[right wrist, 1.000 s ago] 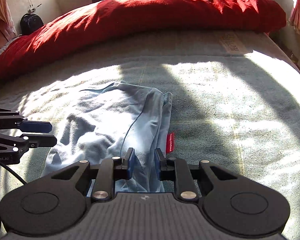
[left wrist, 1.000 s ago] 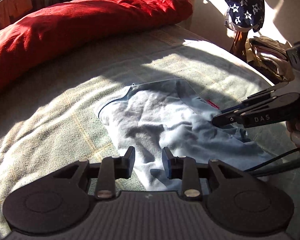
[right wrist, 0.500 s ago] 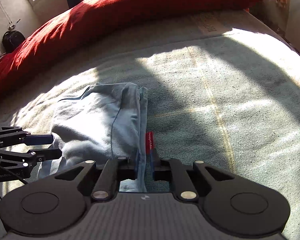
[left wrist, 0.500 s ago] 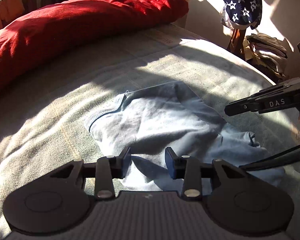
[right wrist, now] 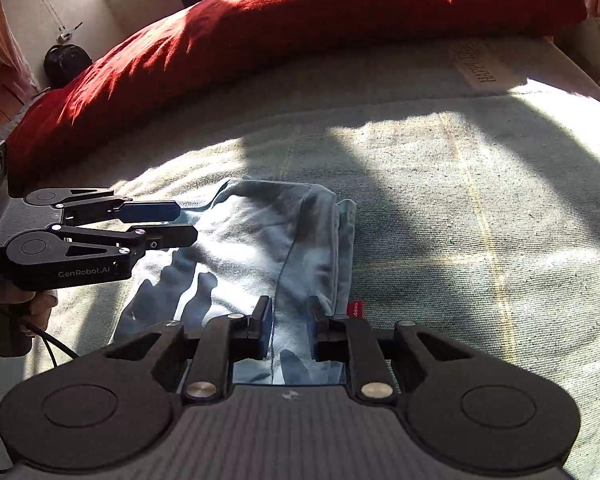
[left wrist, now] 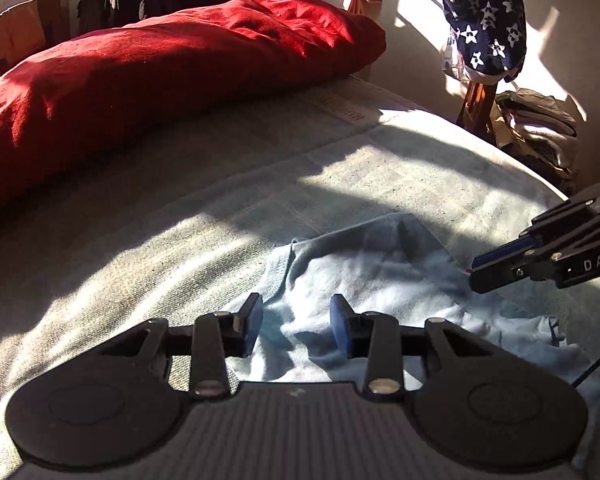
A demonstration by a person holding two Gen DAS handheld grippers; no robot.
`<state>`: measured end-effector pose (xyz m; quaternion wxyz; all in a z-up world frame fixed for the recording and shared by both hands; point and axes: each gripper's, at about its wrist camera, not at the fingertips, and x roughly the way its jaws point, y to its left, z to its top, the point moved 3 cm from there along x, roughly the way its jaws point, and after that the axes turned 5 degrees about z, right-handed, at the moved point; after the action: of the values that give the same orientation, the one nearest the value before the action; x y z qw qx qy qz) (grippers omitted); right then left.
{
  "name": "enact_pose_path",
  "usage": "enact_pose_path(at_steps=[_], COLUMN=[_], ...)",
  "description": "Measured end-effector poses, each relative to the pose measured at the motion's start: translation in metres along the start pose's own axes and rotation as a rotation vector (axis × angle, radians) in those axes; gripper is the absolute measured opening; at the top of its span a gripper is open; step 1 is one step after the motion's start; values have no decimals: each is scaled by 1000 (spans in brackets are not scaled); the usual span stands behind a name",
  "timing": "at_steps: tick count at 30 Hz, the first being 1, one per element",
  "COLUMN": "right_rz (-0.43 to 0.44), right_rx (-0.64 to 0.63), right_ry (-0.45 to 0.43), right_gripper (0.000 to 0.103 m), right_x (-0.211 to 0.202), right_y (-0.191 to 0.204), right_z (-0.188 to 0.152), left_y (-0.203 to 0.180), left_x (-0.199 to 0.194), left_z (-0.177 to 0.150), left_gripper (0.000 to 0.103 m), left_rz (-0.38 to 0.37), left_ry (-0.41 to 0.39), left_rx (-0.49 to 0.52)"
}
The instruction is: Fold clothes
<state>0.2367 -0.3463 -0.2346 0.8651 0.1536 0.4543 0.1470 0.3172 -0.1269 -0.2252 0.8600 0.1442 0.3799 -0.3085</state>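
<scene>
— Both claws have parted wider over the blue garment [left wrist: 364,280] on the bed [left wrist: 160,248]. Left view?
— Left claw [left wrist: 296,322] open, empty; star-patterned cloth [left wrist: 484,20] at one o'clock.
— Right view: right claw [right wrist: 288,320] open, red tag [right wrist: 353,309] beside it.

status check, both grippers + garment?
Left gripper open, empty. Right gripper open, empty. Light blue garment part-folded, flat on bed. No obstruction.

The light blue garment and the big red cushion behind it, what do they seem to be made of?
The light blue garment looks like soft matte cotton knit: fuzzy, limp, finely creased. The red cushion seems covered in plain woven cloth, matte and wrinkled; its filling cannot be seen.
</scene>
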Motion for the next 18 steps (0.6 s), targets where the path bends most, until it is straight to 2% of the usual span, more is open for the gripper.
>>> enact_pose_path(at_steps=[8,9,11,14,18], right_rz=[-36,-23,-29,-59,-101], right_rx=[-23,-26,-51,-59,-40], right_ry=[-48,-49,-42,-80,-71], right_gripper=[30,25,3,3,3], right_x=[33,38,40,26,26], right_y=[-18,-18,-14,-10,-19], right_z=[42,44,46,46,41], left_y=[17,19,20,20,18], left_x=[0,-1,-4,-3,17], left_z=[-3,-4,-3,-2,-3], left_gripper=[37,37,37,37,38], left_rz=[-2,-3,-12,-42,-49], left_ry=[-4,-3,-18,-28,5], left_rx=[-92,-106,-125,-131,-119])
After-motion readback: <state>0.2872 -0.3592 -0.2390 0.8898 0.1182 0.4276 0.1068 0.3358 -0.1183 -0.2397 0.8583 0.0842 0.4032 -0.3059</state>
